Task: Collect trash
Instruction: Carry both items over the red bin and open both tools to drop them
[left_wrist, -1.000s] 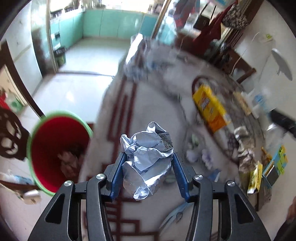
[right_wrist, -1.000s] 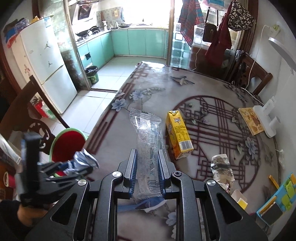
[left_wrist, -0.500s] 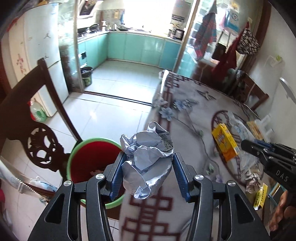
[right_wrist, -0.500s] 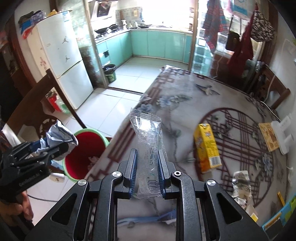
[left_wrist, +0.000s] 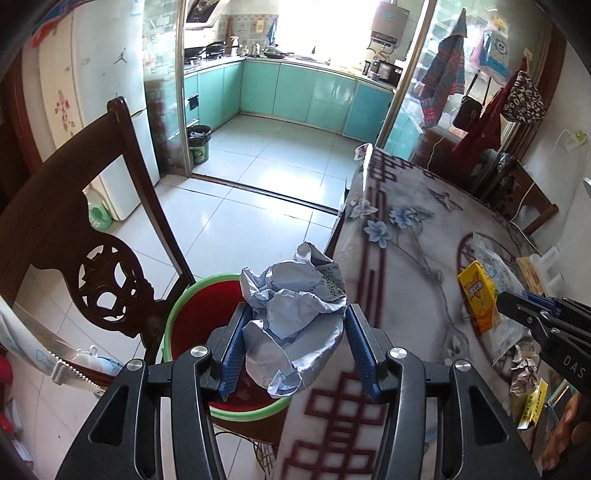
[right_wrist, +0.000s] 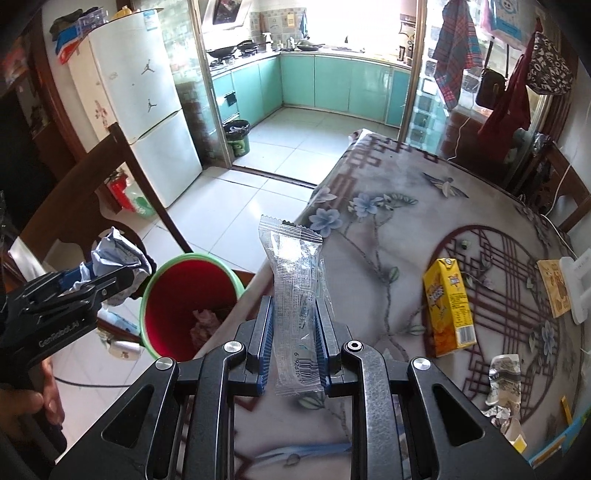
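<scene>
My left gripper is shut on a crumpled grey-blue paper ball and holds it above the near rim of the red bin with a green rim, beside the table edge. My right gripper is shut on a clear plastic wrapper that stands upright over the table edge, right of the bin. The left gripper with the paper ball shows at the left of the right wrist view. Some trash lies inside the bin.
A yellow juice carton and a crumpled foil wrapper lie on the patterned table. A dark wooden chair stands left of the bin. A white device sits at the table's right edge.
Both grippers have swung left from over the table toward the bin, each holding its trash. The bin now lies directly under the left gripper's paper ball.
</scene>
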